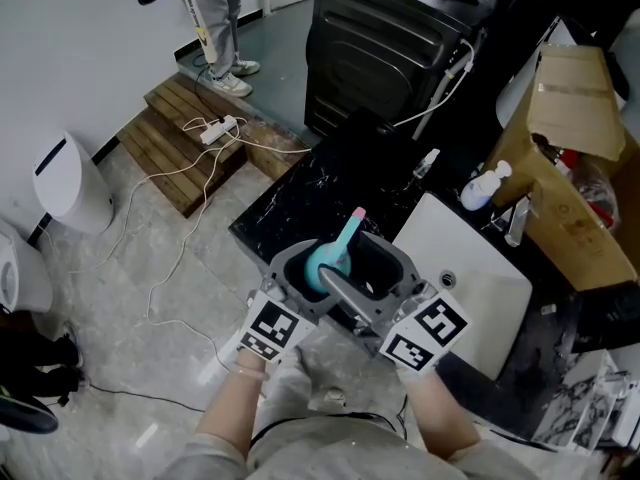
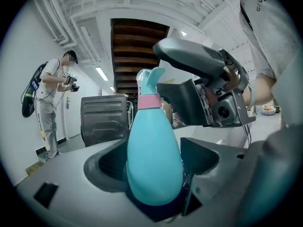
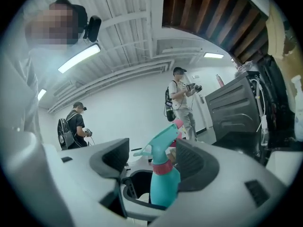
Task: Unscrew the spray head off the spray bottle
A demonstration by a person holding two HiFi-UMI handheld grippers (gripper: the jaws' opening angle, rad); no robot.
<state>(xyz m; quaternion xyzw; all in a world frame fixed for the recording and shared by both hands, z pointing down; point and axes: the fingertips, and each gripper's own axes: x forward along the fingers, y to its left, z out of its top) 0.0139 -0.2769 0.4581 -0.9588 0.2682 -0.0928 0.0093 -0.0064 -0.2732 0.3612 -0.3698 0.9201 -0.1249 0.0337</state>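
Left gripper (image 2: 154, 157) has the teal spray bottle (image 2: 154, 145) pinched by its fat body, jaws pressed in on both sides, base tucked deep in the crotch and the bottle rising straight out ahead of the camera. Just past those jaws sits the pink collar (image 2: 149, 101), and beyond it the spray head (image 2: 148, 80). The right gripper (image 3: 151, 160) comes in from the other side, and its jaws are spread wide: the spray head pokes up between them, close against the right-hand jaw and well clear of the left-hand one (no pinch there). From the head view both grippers are bunched right together around the bottle, marker cubes toward the person. Beyond the left gripper's tips stand a dark grey machine (image 2: 104, 119) and, off to its left, a person (image 2: 47, 96). Ahead of the right gripper two more people (image 3: 182, 100) stand by the white wall.
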